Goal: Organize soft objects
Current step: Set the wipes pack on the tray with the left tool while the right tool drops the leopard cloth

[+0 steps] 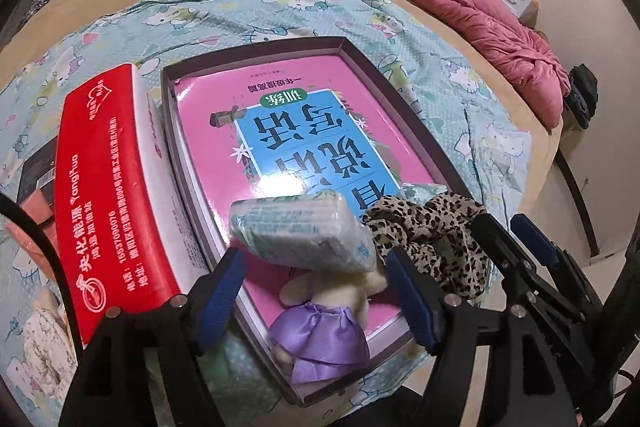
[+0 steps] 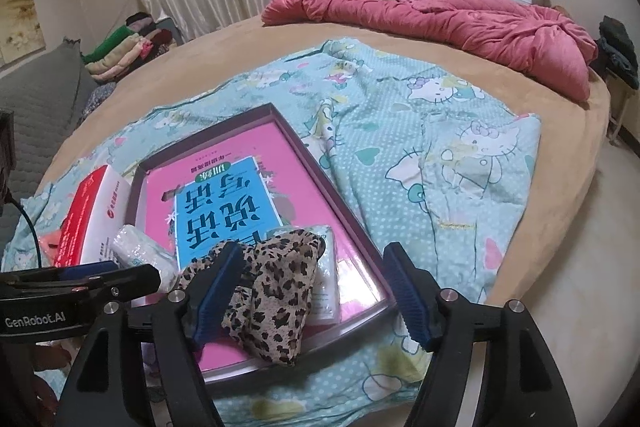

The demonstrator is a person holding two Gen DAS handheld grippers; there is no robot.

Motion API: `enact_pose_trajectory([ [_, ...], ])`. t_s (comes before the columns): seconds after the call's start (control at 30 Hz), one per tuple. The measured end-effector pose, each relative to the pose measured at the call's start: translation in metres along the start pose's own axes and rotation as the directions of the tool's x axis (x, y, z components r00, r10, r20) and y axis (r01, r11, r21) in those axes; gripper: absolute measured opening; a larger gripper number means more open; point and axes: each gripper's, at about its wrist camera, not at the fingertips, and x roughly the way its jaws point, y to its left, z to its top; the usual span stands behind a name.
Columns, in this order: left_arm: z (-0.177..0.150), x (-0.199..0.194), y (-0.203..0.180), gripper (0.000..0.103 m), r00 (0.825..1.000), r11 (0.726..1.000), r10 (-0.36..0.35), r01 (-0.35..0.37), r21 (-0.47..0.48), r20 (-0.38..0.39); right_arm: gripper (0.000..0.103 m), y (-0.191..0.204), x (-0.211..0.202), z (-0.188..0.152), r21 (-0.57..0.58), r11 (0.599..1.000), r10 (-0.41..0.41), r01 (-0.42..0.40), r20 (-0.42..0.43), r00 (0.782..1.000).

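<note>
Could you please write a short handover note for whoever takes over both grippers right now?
Left gripper: open, holding nothing, poised over the tissue pack and the plush toy.
Right gripper: open, holding nothing; the leopard-print cloth lies between its fingers, against the left one.
Where things are: tissue pack, plush toy and cloth all lie at the near end of the shallow box, on top of the pink book. The red box stands beside it on the blue sheet.
Done: those three soft items are in the box.
Left: any soft items left outside it; I cannot tell which remain.
</note>
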Motion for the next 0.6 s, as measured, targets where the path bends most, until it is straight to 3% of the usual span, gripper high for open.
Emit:
enact_pose_trajectory([
  [0.6,-0.008,-0.050,-0.010,0.083,0.994,0.997,0.050,-0.054,0.048,0.095,0.078,0.004,-0.020,0.005,0.030,1.000,-0.008,0.007,0.023,1.000],
])
